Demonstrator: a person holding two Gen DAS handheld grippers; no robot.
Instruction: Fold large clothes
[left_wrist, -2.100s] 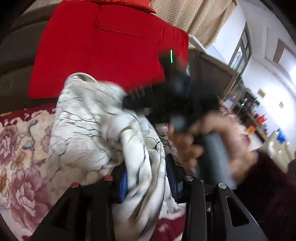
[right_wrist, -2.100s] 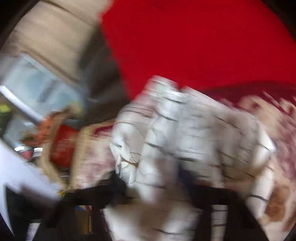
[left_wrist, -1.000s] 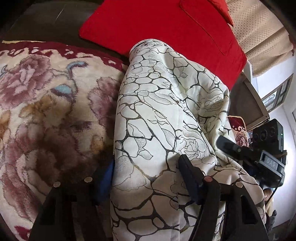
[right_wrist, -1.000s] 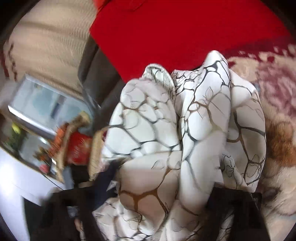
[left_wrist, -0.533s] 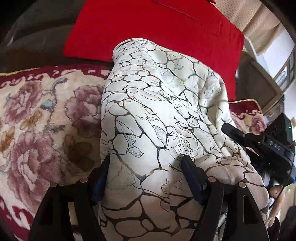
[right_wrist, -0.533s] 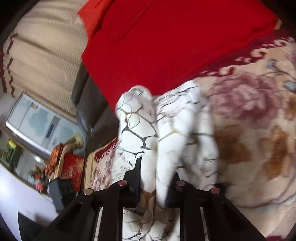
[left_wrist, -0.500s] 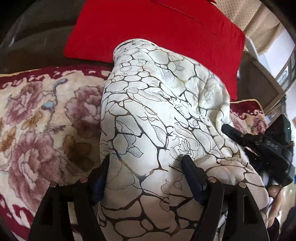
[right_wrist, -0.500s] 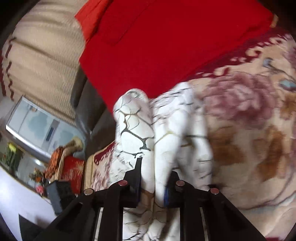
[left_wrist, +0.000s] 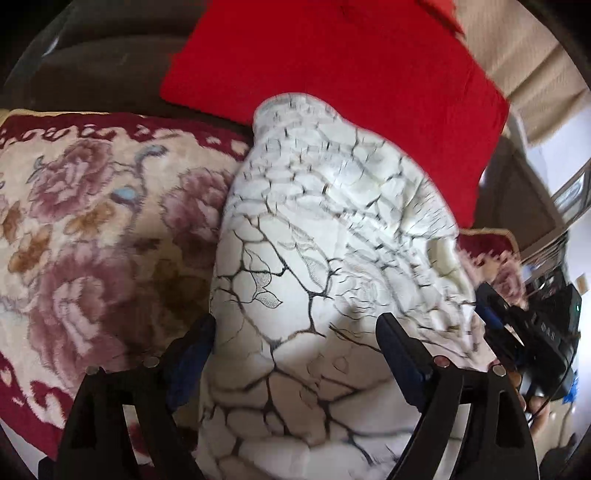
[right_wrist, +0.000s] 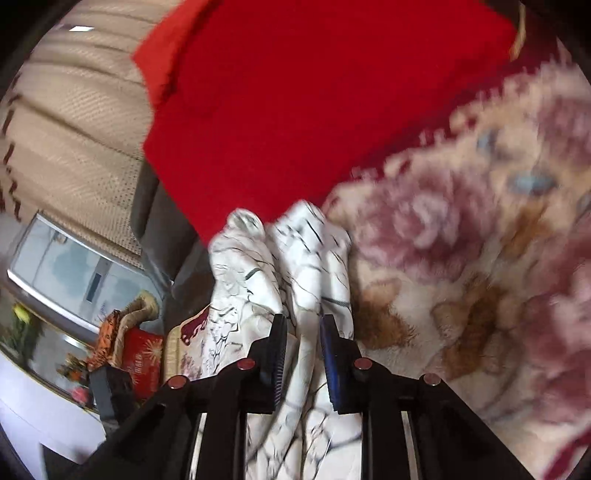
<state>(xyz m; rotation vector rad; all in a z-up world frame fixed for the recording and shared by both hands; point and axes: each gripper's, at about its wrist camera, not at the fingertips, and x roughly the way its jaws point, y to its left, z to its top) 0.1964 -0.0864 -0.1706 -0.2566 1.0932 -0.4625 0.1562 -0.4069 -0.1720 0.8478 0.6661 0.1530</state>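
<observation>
Your left claw (left_wrist: 295, 343) stood spread wide, its jaws having just been opening, with the bulk of the white garment (left_wrist: 332, 258) mounded between them; the blue pads (left_wrist: 192, 354) sat at the flanks of the fabric, and I could not tell whether they still pressed on it. The garment, cream-white with a dark branching crackle print, lay heaped on the floral blanket (left_wrist: 81, 229), its far end reaching up against the red cushion (left_wrist: 332, 66). Your right claw (right_wrist: 303, 328) was narrowed to a small gap and pinched a bunched fold of the same white garment (right_wrist: 295, 258), the cloth running through the jaws and down toward the camera; those jaws had just eased slightly apart, yet the fold was between them. From the left wrist view, your right claw (left_wrist: 491, 317) showed at the garment's right edge, dark body behind it. The red cushion (right_wrist: 314, 92) leaned behind the floral blanket (right_wrist: 461, 277).
</observation>
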